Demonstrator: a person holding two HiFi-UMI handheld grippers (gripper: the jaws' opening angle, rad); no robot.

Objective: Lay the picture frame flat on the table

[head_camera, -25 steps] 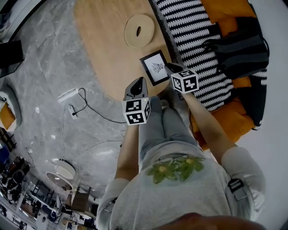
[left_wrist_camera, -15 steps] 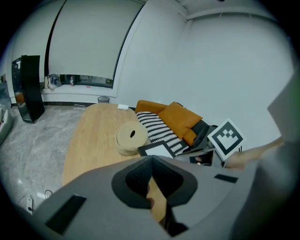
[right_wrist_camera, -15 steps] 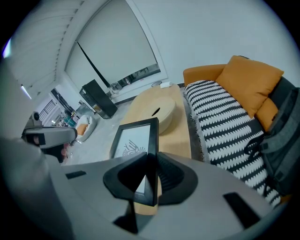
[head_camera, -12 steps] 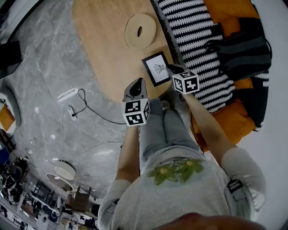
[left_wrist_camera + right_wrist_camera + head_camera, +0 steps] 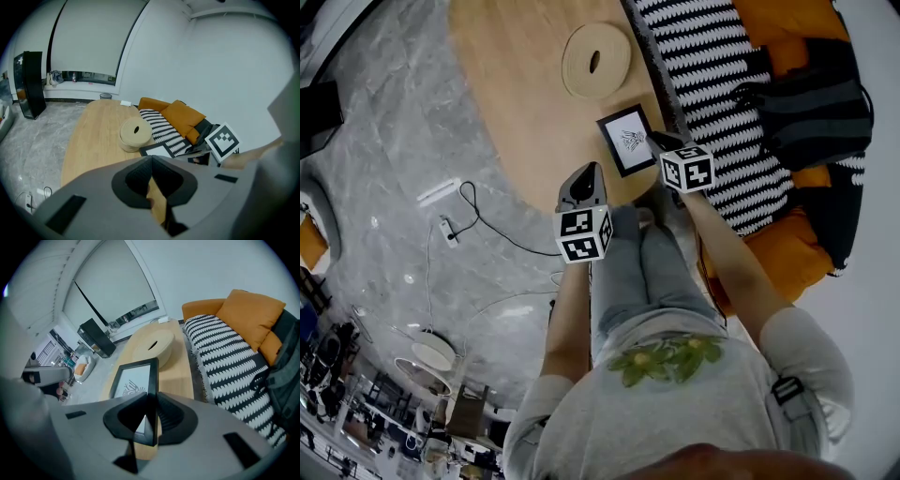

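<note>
The black picture frame (image 5: 624, 141) with a white print lies low over the oval wooden table (image 5: 525, 103), close to its near edge; I cannot tell whether it rests flat. My right gripper (image 5: 657, 142) is shut on the frame's right side. In the right gripper view the frame (image 5: 131, 379) runs away from the gripper (image 5: 151, 401), its dark side bar clamped between the jaws. My left gripper (image 5: 585, 184) hovers over the table's near edge, left of the frame, shut with nothing in it. The left gripper view shows that gripper (image 5: 151, 162) closed, the frame (image 5: 156, 150) beyond.
A round pale wooden box (image 5: 596, 60) with a slot sits further back on the table. Right of the table stands an orange sofa with a striped black-and-white throw (image 5: 722, 84) and a black backpack (image 5: 811, 98). Cables (image 5: 478, 220) lie on the grey floor at the left.
Almost nothing differs. The right gripper stays shut on the frame's right side, and the left gripper holds its place; the head view has only shifted slightly.
</note>
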